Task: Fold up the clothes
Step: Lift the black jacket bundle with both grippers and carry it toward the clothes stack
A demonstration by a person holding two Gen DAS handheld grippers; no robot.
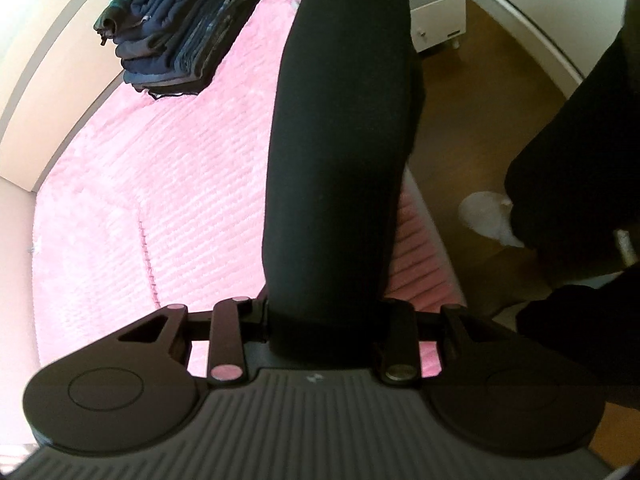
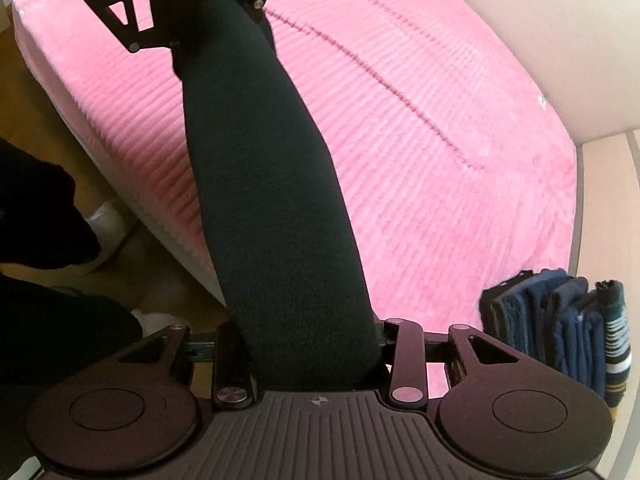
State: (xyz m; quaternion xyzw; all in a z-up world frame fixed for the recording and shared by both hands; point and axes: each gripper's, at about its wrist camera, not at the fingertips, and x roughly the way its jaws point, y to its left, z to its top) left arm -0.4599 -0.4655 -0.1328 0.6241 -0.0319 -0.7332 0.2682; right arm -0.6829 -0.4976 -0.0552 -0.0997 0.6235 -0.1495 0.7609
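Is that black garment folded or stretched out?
Stretched out: the black garment hangs taut between the right tool and left tool.

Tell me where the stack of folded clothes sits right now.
The stack of folded clothes lies on the pink blanket by the wall: upper left in left wrist view, lower right in right wrist view.

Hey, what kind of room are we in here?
Most likely a bedroom: a bed with a pink ribbed blanket, a stack of folded dark clothes on it, and a wooden floor alongside.
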